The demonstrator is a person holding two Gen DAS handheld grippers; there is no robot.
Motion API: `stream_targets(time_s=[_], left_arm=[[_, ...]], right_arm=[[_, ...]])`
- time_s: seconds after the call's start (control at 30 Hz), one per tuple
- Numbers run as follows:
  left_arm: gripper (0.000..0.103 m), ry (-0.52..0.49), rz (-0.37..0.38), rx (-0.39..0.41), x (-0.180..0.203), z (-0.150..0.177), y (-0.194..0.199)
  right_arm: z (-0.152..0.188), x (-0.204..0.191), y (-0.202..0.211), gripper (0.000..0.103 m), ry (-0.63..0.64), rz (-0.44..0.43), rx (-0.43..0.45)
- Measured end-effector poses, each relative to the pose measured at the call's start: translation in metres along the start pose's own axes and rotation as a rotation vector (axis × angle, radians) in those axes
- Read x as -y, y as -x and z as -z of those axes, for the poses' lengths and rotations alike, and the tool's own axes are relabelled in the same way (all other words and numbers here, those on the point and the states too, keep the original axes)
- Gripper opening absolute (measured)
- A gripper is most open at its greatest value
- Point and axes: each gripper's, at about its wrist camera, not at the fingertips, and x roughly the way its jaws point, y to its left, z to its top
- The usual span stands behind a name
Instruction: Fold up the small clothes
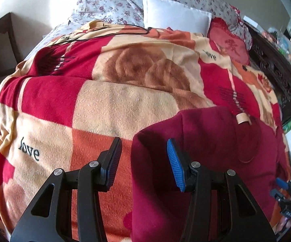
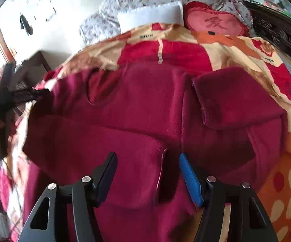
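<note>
Right claw (image 2: 148, 173) spread over the maroon garment's (image 2: 137, 104) folded sleeve; left claw (image 1: 144, 161) spread, empty, at its edge.

Each fisheye view looks forward and steeply down along its own gripper's two fingers, close above the bed. The left wrist view sits over the patterned blanket (image 1: 97, 104), with the maroon garment (image 1: 216, 141) at its right. The right wrist view sits directly over that garment (image 2: 141, 104). Both share the garment, the blanket and the white pillow (image 1: 175, 14) beyond.
</note>
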Motion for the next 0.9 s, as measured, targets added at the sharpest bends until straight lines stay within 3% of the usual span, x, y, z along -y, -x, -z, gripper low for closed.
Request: stream_targets(time_s=[0.03, 0.1, 0.17, 0.2, 0.37, 0.4, 0.43, 0.5, 0.7, 0.77, 0.87, 0.9], left_arm=[[0.046, -0.009, -0.002, -0.006, 0.000, 0.000, -0.002], [0.046, -0.018, -0.009, -0.017, 0.000, 0.000, -0.007], [0.046, -0.014, -0.013, -0.032, 0.000, -0.001, -0.013], [0.046, -0.010, -0.005, -0.041, 0.000, -0.003, -0.016], [0.046, -0.024, -0.012, -0.059, 0.006, -0.008, -0.028], [0.042, -0.025, -0.026, -0.061, 0.007, -0.009, -0.030], [0.028, -0.018, -0.023, -0.060, 0.006, -0.010, -0.030], [0.013, -0.012, -0.020, -0.058, 0.006, -0.014, -0.027], [0.004, -0.027, -0.039, 0.004, 0.001, -0.024, -0.003], [0.004, -0.022, -0.056, 0.018, -0.002, -0.026, -0.002], [0.004, 0.012, -0.060, 0.001, -0.008, -0.026, -0.011], [0.004, 0.027, -0.055, -0.003, -0.010, -0.025, -0.013]], right_arm=[[0.000, 0.000, -0.005, 0.061, 0.004, -0.006, -0.002], [-0.001, -0.001, -0.012, 0.041, 0.023, -0.007, 0.007], [-0.003, -0.003, -0.014, 0.007, 0.039, 0.015, 0.013], [-0.005, -0.005, -0.010, 0.005, 0.044, 0.001, 0.026], [-0.012, -0.018, 0.023, 0.005, 0.110, 0.005, 0.124], [-0.014, -0.019, 0.031, 0.005, 0.116, 0.004, 0.143], [-0.016, -0.020, 0.035, 0.005, 0.120, 0.008, 0.150], [-0.022, -0.021, 0.047, 0.005, 0.126, 0.014, 0.179], [-0.045, -0.005, 0.095, 0.004, 0.084, 0.063, 0.331], [-0.051, 0.007, 0.092, 0.005, 0.056, 0.134, 0.328], [-0.056, 0.026, 0.066, 0.005, -0.011, 0.120, 0.263], [-0.056, 0.029, 0.047, 0.005, -0.008, 0.152, 0.222]])
